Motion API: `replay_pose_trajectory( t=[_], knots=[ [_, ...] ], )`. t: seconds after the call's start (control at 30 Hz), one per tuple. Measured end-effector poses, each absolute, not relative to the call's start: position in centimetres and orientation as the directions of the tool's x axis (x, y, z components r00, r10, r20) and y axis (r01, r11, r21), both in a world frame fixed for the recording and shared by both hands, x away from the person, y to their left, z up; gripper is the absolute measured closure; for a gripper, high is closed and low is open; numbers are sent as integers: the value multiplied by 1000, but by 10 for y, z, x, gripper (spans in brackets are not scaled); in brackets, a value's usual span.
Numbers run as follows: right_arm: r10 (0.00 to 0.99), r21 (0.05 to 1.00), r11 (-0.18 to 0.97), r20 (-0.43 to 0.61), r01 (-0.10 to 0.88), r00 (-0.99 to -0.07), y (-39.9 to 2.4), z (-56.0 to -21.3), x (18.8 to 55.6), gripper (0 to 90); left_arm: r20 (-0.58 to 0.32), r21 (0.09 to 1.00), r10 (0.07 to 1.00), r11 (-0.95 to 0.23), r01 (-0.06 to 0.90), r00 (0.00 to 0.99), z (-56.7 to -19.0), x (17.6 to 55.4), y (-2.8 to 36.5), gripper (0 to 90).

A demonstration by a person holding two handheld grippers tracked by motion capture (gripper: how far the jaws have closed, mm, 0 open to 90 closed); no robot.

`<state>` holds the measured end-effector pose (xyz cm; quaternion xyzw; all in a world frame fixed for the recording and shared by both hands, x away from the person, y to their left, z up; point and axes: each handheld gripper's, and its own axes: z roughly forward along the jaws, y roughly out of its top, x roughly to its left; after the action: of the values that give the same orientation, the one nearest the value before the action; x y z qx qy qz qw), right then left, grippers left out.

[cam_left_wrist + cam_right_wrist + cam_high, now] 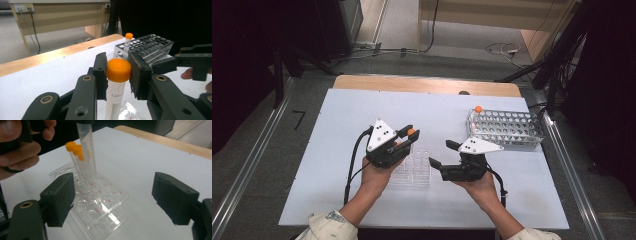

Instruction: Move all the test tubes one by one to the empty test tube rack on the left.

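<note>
gripping orange-capped tube [117, 82] under cap in left gripper [404, 138], kept upright above clear rack [100, 205] for slotting; right gripper [112, 200] jaws spread, empty, flanking rack.

Clear glossy plastic rack [100, 202]; tube [115, 97] of translucent plastic, smooth orange cap [119, 70]; matt white tabletop [342, 125], wood far edge [412, 84].

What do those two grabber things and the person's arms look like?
Each gripper, left and right, is black, with two chunky jaws on hinged arms with round brass-coloured pivots. A grey triangular plate with small black dots sits on top of each. A black cable trails from the left one back toward the person. The sleeves are a pale, cream-like fabric.
</note>
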<state>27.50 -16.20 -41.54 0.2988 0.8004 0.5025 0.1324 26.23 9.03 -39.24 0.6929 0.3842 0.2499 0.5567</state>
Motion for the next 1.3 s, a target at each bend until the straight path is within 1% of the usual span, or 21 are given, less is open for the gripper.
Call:
replay_pose_trajectory(
  t=[0.1, 0.33, 0.63, 0.87, 1.3],
  knots=[
    [631, 882, 308, 92, 358, -770, -169, -419, 277, 142, -80, 963, 815, -85, 254, 574, -394, 265, 91, 701],
    [656, 874, 299, 103, 383, -748, -179, -427, 279, 142, -82, 960, 817, -88, 264, 571, -399, 268, 90, 700],
    [651, 869, 311, 101, 386, -752, -180, -429, 278, 143, -84, 953, 820, -100, 286, 566, -412, 267, 89, 699],
    [652, 868, 310, 103, 388, -751, -180, -429, 278, 146, -94, 939, 826, -112, 326, 555, -428, 266, 92, 698],
    [651, 866, 312, 104, 390, -752, -181, -430, 278, 148, -77, 930, 824, -143, 338, 562, -432, 264, 90, 687]
  ],
)
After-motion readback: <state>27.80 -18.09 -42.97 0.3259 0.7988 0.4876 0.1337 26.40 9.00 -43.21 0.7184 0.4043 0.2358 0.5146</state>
